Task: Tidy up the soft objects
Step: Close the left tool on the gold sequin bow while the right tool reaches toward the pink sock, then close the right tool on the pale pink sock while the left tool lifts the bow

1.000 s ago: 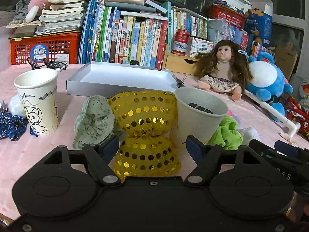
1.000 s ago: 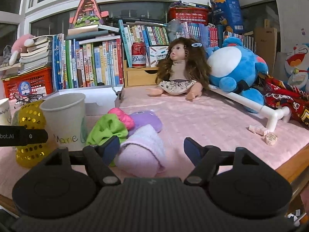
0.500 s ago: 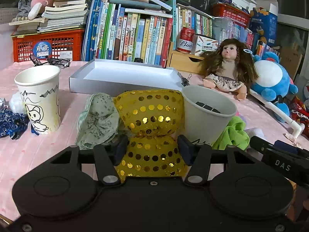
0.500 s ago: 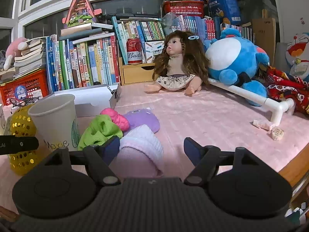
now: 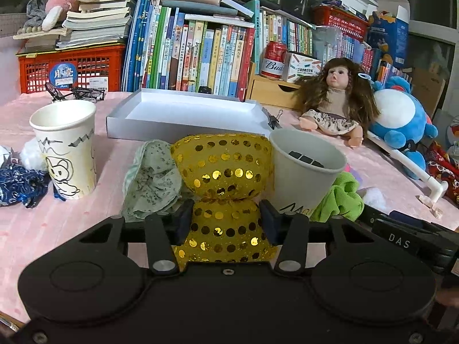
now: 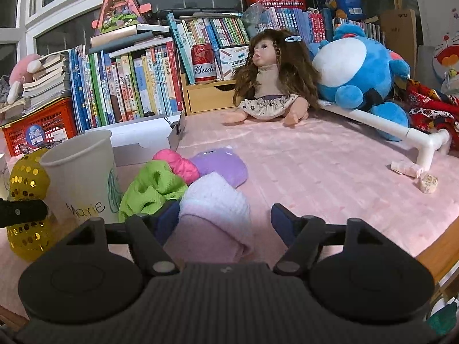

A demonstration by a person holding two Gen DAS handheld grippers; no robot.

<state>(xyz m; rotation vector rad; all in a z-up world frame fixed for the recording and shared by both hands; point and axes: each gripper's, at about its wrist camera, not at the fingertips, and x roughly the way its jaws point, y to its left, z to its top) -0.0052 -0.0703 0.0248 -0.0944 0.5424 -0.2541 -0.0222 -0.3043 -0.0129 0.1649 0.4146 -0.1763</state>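
Pink cloth (image 6: 330,177) covers the table where I work, with books, a doll and a blue plush toy lined up at the back. My left gripper (image 5: 225,223) has just been closing, and its two dark pads now pinch the lower half of the gold sequined pouch (image 5: 222,172) from both sides, right below its tied waist. The pouch stands on the cloth between a crumpled pale green cloth (image 5: 152,180) on its left and a white paper cup (image 5: 304,177) on its right, touching both. A second paper cup with a cartoon drawing (image 5: 67,146) stands well apart to the left, and a shallow white box (image 5: 183,114) lies behind the pouch.

My right gripper (image 6: 223,222) has also been closing a little, yet its jaws are spread wide. A pale pink rolled towel (image 6: 215,218) lies between them: the left pad is against it, the right pad is clear of it. Just beyond the towel sit a green cloth (image 6: 155,186), a bright pink piece (image 6: 178,164) and a purple soft piece (image 6: 221,166).
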